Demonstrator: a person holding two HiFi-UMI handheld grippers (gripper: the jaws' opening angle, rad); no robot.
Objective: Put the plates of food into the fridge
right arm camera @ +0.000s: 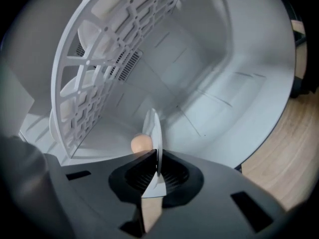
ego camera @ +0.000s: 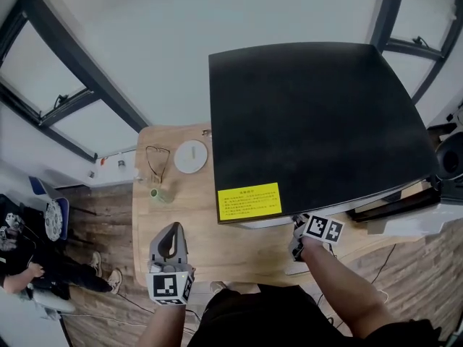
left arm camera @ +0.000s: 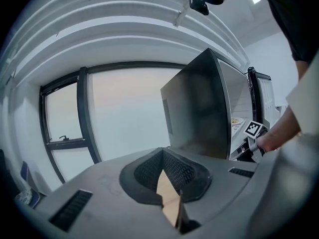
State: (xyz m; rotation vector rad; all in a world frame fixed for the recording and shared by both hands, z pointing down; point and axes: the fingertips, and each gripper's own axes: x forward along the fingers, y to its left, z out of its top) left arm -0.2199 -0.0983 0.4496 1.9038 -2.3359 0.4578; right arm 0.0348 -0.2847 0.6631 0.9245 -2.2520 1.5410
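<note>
The right gripper had its jaws closed tightly on the near rim of a white plate, and the plate was already inside the white cavity of the fridge. The right gripper view was rolled, so the plate showed edge-on as a thin upright blade. Its flat face ran straight ahead from the jaws into the cavity, with the far rim pointing at the back wall. A round, tan piece of food sat on the plate, just beyond the jaw tips and a little to their left. Left of the jaws stood the white shelf grid with more white shapes behind it, and it was near the plate but not touching it. Ahead of the jaws and to their right the smooth wall curved away, so there was free room on that side up to the front edge of the cavity. The left gripper had its jaws pressed together with nothing between them, and it pointed up toward a window. It was outside the fridge – the dark side of the fridge rose ahead and to the right of its jaws. In the head view it hung over the wooden table, and a second plate lay on the table ahead of it, well apart.
</note>
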